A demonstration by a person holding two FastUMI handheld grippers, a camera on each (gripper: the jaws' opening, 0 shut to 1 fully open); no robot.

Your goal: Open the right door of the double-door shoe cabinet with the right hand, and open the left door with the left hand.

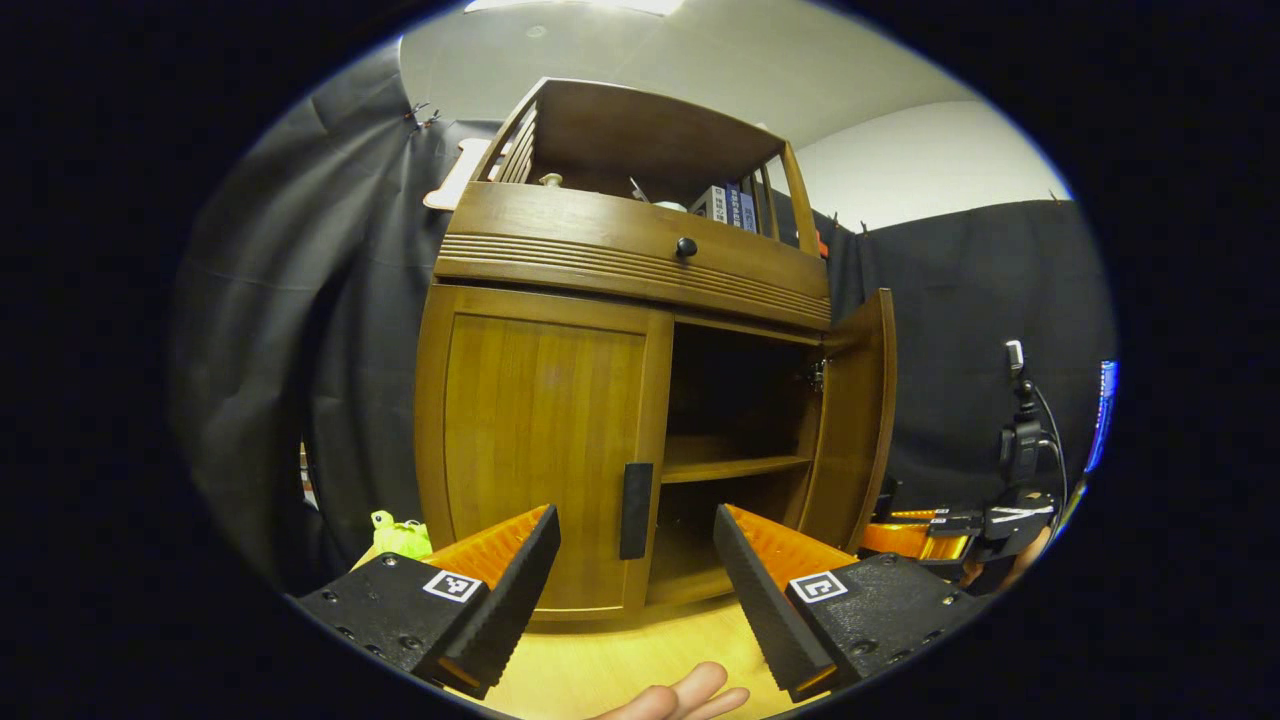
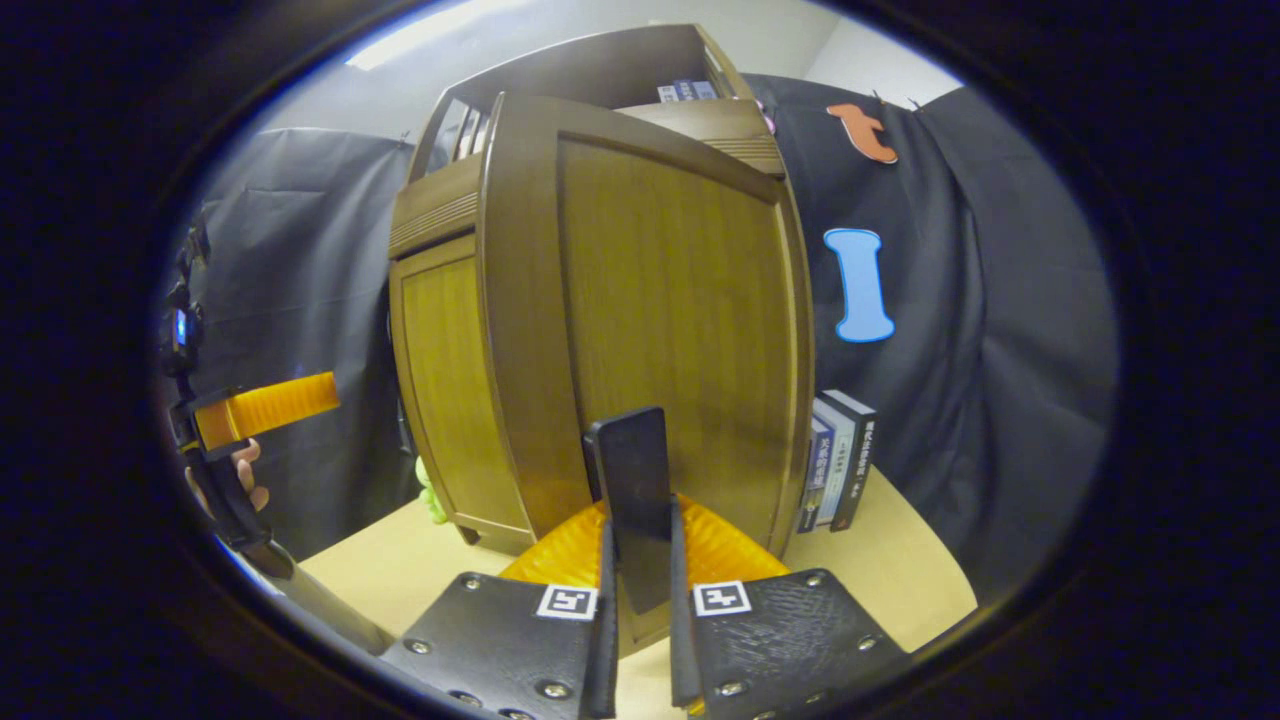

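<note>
The shoe cabinet (image 1: 620,330) stands on the light wooden tabletop (image 1: 640,660), toward its back, against the black cloth wall. In the left gripper view the right door (image 1: 855,420) is swung wide open, edge-on to the camera, and the dark interior with its shelf (image 1: 735,466) is on show. The left door (image 1: 545,440) sits flush and closed, its dark handle (image 1: 636,510) down at the inner edge.

The left gripper (image 1: 635,555) hangs in front of that closed door, jaws well apart, the handle between them but farther off, untouched. A hand (image 1: 685,700) peeks in at the bottom edge.

Over to the right gripper view: the right gripper (image 2: 640,570) has its jaws clamped together on the right door's handle (image 2: 635,495), both fingers pressing its sides. A few books (image 2: 838,460) stand upright on the tabletop just beside the cabinet's far side. Something small and yellow-green (image 1: 400,535) sits at the cabinet's left foot.
</note>
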